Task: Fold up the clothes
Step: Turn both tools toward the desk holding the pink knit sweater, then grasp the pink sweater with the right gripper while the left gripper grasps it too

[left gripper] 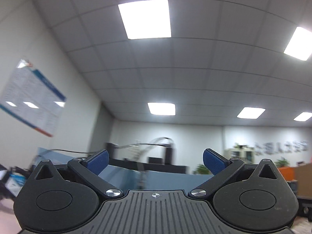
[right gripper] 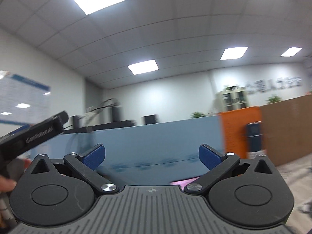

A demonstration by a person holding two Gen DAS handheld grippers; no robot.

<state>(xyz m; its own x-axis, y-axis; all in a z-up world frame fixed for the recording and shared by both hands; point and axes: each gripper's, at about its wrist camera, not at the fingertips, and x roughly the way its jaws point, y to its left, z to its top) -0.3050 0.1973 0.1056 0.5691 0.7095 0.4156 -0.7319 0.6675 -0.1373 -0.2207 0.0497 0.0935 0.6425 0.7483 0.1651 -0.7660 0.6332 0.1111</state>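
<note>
Left tongs (left gripper: 155, 161) spread wide, empty, right tongs (right gripper: 151, 157) likewise, both tilted toward ceiling (left gripper: 195, 68)

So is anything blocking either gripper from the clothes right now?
Cannot say: no clothes show in either view. The left gripper and right gripper are both open, empty and tilted up toward the ceiling, so nothing visible blocks them.

Poster (left gripper: 33, 97) on left wall, partition (right gripper: 156, 142) ahead, cabinet (right gripper: 233, 99) behind.
</note>
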